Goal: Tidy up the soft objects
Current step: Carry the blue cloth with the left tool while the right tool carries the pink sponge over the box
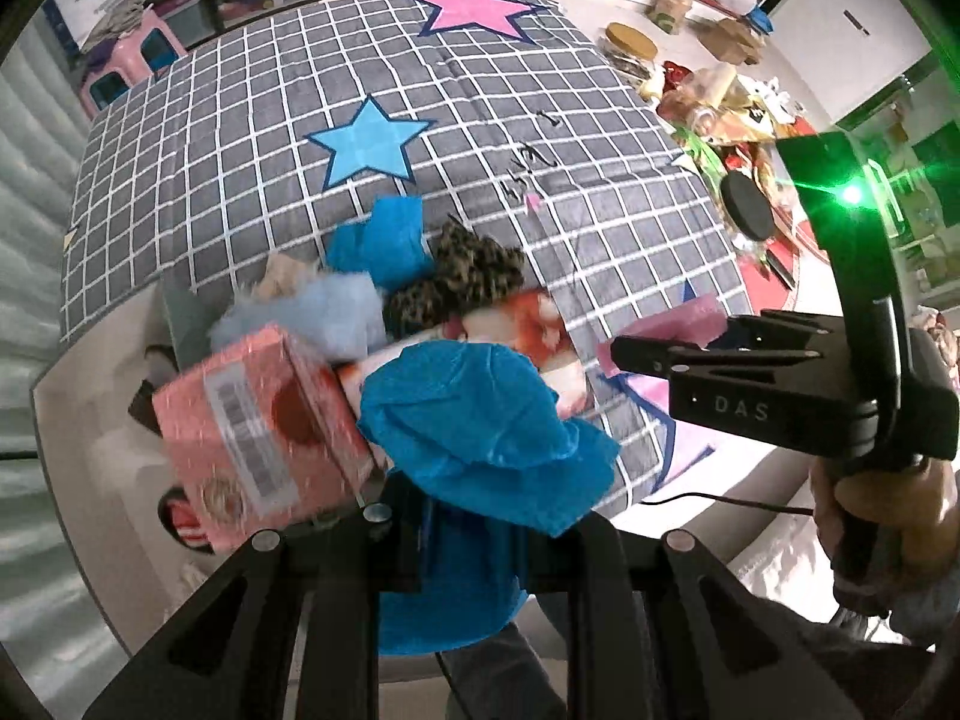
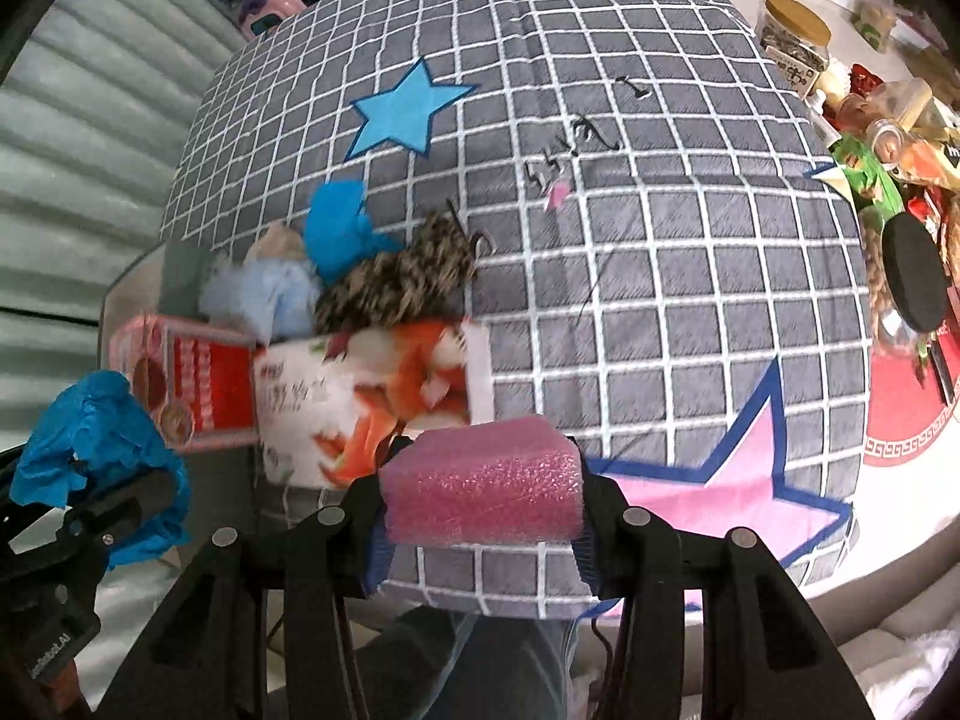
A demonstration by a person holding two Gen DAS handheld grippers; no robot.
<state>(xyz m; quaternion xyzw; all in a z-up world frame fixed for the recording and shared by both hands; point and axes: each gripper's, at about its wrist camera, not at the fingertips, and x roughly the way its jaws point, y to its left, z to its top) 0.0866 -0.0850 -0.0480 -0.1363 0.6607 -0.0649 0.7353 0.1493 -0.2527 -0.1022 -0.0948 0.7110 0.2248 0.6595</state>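
Two soft things are in hand, low centre of each view: a pink foam block (image 2: 483, 486) clamped by the right gripper (image 2: 480, 531); crumpled blue cloth (image 1: 480, 420) pinched by the left gripper (image 1: 474, 546); best set both gently beside the soft pile (image 2: 360, 282) at centre left, on the checked quilt (image 2: 660, 240), without toppling it.

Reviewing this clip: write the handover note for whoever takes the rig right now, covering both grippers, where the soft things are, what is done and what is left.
Left gripper: shut on a crumpled blue cloth, held above the pile.
Right gripper: shut on a pink foam block, over the near edge of the checked quilt.
Pile at the quilt's left edge: pink tissue box, orange-printed tissue pack, pale blue fluffy item, leopard-print plush, second blue cloth.
Done: five items gathered together.
Left: set down the blue cloth and the foam block, probably with the pile.
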